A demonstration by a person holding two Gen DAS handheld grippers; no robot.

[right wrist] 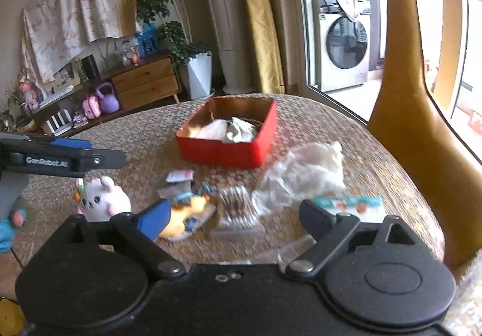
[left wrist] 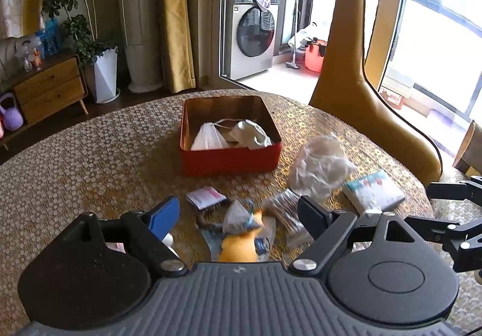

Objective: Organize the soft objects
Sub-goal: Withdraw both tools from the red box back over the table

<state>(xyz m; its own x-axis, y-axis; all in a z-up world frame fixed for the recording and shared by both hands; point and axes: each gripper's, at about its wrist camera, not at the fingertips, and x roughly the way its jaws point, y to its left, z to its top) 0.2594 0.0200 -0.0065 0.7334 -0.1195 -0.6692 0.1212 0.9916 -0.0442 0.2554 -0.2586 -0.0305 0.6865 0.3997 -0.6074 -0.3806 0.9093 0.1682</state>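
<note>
A red tin box [left wrist: 230, 157] [right wrist: 223, 152] stands mid-table with two white cloth pouches [left wrist: 232, 135] [right wrist: 229, 128] inside. In front of it lie a crumpled white plastic bag [left wrist: 320, 167] [right wrist: 301, 175], a tissue pack [left wrist: 373, 190] [right wrist: 349, 205], a clear pack of cotton swabs [left wrist: 284, 211] [right wrist: 238, 209], a small pink sachet [left wrist: 205, 196] [right wrist: 180, 176], an orange-yellow plush toy [left wrist: 239, 241] [right wrist: 186, 212] and a white bunny plush [right wrist: 101, 200]. My left gripper [left wrist: 241, 212] is open above the orange plush. My right gripper [right wrist: 235, 215] is open above the swab pack.
A tan chair back [left wrist: 358, 86] [right wrist: 421, 125] rises at the table's far right edge. The patterned tablecloth [left wrist: 90, 149] covers a round table. A wooden cabinet [right wrist: 144, 83], potted plant [left wrist: 104, 74] and washing machine [left wrist: 250, 35] stand beyond.
</note>
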